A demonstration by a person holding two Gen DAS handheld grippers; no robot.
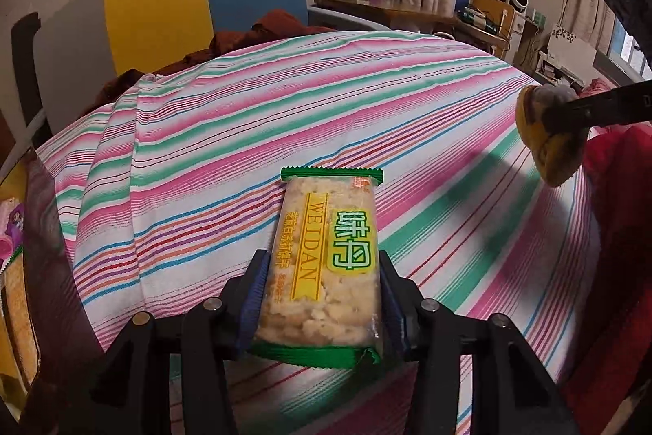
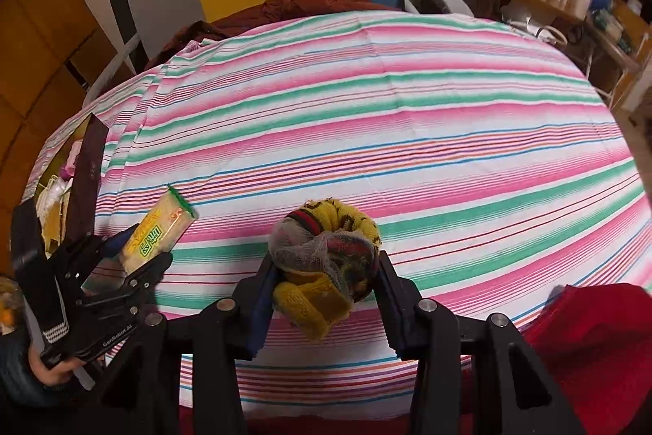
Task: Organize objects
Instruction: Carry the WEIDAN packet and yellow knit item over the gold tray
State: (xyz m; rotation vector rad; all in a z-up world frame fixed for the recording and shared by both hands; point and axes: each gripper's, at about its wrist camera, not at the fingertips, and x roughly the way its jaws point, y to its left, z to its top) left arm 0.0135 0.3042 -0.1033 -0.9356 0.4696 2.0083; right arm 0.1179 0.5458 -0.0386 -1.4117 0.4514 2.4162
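Left wrist view: the left hand-held gripper (image 1: 322, 296) is clamped on a green-edged biscuit packet (image 1: 324, 268), held lengthwise above the striped tabletop (image 1: 285, 117). At far right, the right hand-held gripper (image 1: 562, 117) grips a rolled yellow sock bundle (image 1: 542, 149).

Right wrist view: the right hand-held gripper (image 2: 326, 272) is closed on the sock bundle (image 2: 326, 255) above the tabletop (image 2: 407, 109). The left hand-held gripper (image 2: 138, 259), near left, holds the biscuit packet (image 2: 157, 231) tilted. A red cloth (image 2: 591, 333) lies near right.
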